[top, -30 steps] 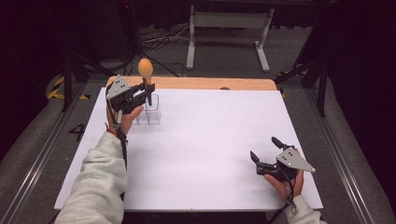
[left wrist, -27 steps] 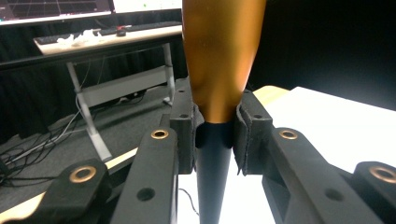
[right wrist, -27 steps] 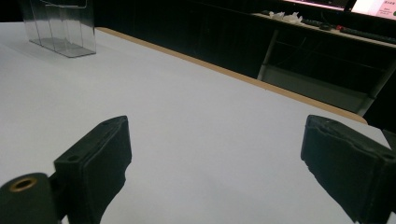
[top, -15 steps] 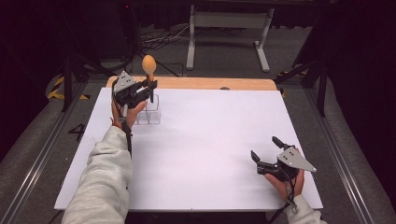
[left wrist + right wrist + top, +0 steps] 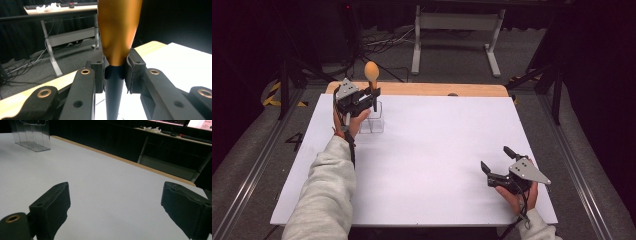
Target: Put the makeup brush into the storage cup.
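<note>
Left gripper view: a spoon point(image 5: 117, 37), bowl cropped by the top edge, is pinched upright by the left gripper point(image 5: 114, 72), while the right gripper point(image 5: 115, 202) is held spread over the white table point(image 5: 100, 182).

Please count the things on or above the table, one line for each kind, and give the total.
Spoons, orange bowl with black handle, held upright: 1
Clear plastic holders: 1
Grippers: 2, the left gripper and the right gripper
Total: 4
</note>
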Available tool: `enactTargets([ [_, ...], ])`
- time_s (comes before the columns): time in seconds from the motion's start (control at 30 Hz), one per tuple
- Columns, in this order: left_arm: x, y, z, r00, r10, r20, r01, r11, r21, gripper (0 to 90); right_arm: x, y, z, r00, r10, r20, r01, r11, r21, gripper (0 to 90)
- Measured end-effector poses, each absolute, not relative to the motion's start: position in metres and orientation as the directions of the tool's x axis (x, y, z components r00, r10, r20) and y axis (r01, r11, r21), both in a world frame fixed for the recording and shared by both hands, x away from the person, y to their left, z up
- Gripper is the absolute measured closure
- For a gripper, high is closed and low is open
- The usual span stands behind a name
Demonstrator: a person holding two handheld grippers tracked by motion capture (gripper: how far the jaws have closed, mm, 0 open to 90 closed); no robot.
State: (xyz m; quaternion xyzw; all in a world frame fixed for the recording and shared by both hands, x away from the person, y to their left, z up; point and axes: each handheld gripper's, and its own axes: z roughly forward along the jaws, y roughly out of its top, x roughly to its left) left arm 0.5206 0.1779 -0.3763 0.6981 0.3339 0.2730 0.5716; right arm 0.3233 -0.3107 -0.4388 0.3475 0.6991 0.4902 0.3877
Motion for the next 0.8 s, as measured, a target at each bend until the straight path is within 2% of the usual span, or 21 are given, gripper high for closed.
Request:
enactTargets([
  [0.8, 0.514, 0.179, -0.391, 0.630, 0.777, -0.014, 0.185, -0.133, 0.974, 72.5, 0.323, -0.311, -0.439, -0.456, 0.867, -0.202, 0.108, 0.279, 0.954, 9.6],
])
